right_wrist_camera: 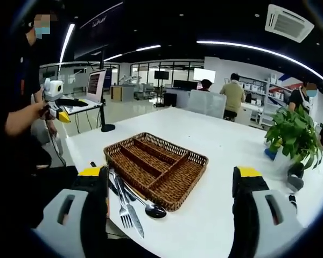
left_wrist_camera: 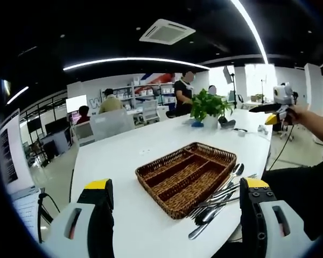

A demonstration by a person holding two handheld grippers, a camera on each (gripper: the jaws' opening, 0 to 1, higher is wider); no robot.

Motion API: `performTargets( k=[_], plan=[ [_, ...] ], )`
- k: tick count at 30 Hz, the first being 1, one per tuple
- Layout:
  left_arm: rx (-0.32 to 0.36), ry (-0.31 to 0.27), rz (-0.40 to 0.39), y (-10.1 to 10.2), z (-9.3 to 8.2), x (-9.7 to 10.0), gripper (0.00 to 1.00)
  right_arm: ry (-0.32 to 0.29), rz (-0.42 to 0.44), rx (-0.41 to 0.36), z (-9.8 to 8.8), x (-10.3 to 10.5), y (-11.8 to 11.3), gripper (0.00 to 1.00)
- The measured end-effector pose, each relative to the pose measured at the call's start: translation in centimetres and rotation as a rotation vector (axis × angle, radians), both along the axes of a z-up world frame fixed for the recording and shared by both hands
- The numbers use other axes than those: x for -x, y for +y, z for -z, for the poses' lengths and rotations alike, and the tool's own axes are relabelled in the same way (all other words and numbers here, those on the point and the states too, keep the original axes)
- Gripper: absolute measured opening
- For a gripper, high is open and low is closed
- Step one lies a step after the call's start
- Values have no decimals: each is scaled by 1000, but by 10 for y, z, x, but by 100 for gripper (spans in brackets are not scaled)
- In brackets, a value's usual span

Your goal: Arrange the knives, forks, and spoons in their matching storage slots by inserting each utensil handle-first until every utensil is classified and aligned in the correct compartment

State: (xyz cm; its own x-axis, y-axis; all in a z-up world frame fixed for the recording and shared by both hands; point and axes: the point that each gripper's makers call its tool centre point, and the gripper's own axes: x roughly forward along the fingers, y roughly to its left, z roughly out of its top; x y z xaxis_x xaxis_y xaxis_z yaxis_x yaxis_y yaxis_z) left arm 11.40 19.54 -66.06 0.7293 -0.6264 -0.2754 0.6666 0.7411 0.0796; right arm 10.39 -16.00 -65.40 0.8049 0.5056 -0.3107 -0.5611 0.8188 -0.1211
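- A large white table [left_wrist_camera: 151,145] is stretching away into an open office, and it is showing again in the right gripper view [right_wrist_camera: 215,140].
- A woven wicker tray [left_wrist_camera: 186,177] is sitting on the near part of the table, divided into long slots with nothing lying in them; in the right gripper view the same tray [right_wrist_camera: 156,167] is lying near the table's edge.
- A potted green plant [left_wrist_camera: 209,107] is standing far down the table in the left gripper view, and at the right side of the right gripper view [right_wrist_camera: 293,137].
- A pile of utensils [left_wrist_camera: 218,201], with spoons, forks and knives, is lying loose on the table just beside the tray's right side, some touching its rim; in the right gripper view the pile [right_wrist_camera: 130,201] is sitting against the tray's near left side, a fork and a spoon bowl being clearest.
- The left gripper [left_wrist_camera: 177,207] is hovering above the near table edge with its jaws spread wide apart and gripping nothing.
- The right gripper [right_wrist_camera: 169,196] is likewise hanging over the table with its jaws standing wide and holding nothing.
- Several people are sitting and standing among desks and monitors at the far side of the room.
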Motion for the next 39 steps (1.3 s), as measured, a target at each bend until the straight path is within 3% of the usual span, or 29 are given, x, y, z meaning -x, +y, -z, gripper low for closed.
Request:
performTargets(
  k=[3,15,21,29,39],
  plan=[
    [-1,-5,2,-4,2,2,100,-22,-27,11,4,1,8,100],
    [-14,4,-12,3,8,3,100,-7,-74,21,16,-11,29,96],
    [-4,23,-12,3,18,4,100,-7,-111,32,26,-6,41,96],
    [0,36,-20,7,25,2,100,19,-158,28,53,4,60,91],
    [-18,37,-15,8,34,5,100,34,-184,48,70,13,67,87]
  ],
)
